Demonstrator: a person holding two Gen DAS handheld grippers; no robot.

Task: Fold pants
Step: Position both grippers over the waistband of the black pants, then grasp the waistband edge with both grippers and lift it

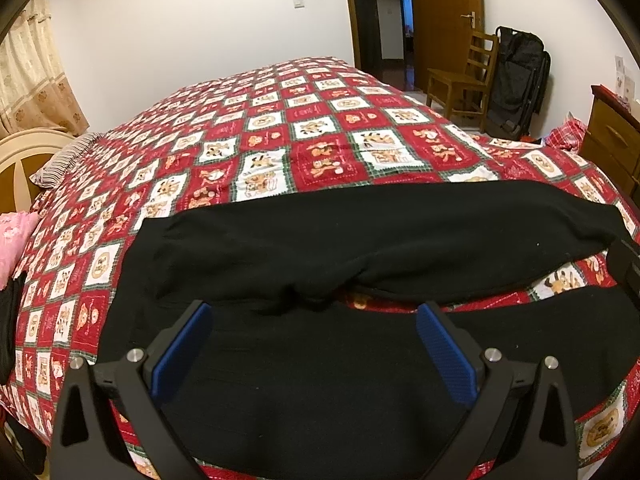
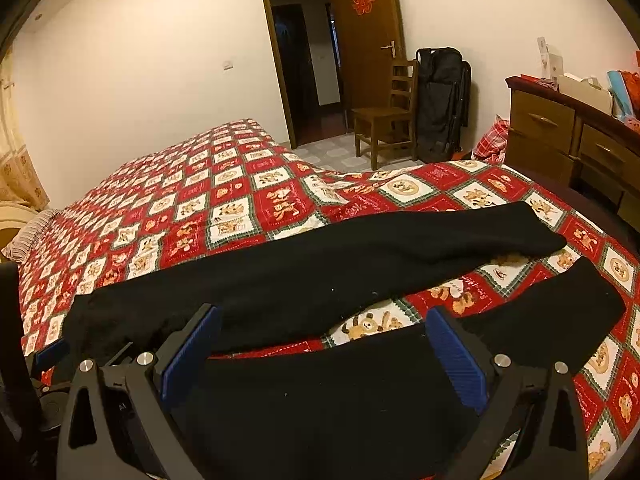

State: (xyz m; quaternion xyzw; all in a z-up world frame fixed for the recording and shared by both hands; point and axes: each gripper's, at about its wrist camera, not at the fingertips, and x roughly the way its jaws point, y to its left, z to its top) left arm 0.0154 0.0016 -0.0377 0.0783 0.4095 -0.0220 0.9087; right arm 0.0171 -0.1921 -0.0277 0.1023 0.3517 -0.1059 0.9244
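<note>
Black pants [image 1: 360, 248] lie spread flat on the red patterned bedspread [image 1: 280, 128], waist to the left, two legs running right with a gap between them. My left gripper [image 1: 314, 322] is open above the near leg by the crotch, empty. In the right wrist view the pants [image 2: 320, 272] show both legs; the far leg ends at its cuff [image 2: 536, 224]. My right gripper [image 2: 322, 328] is open above the near leg, empty. The left gripper's blue pad shows at the left edge [image 2: 50, 354].
A striped pillow [image 1: 64, 160] and pink cloth [image 1: 12, 240] lie at the bed's left. A wooden chair [image 2: 384, 120], black bag [image 2: 440, 100], open door and wooden dresser [image 2: 568, 136] stand beyond the bed on the right.
</note>
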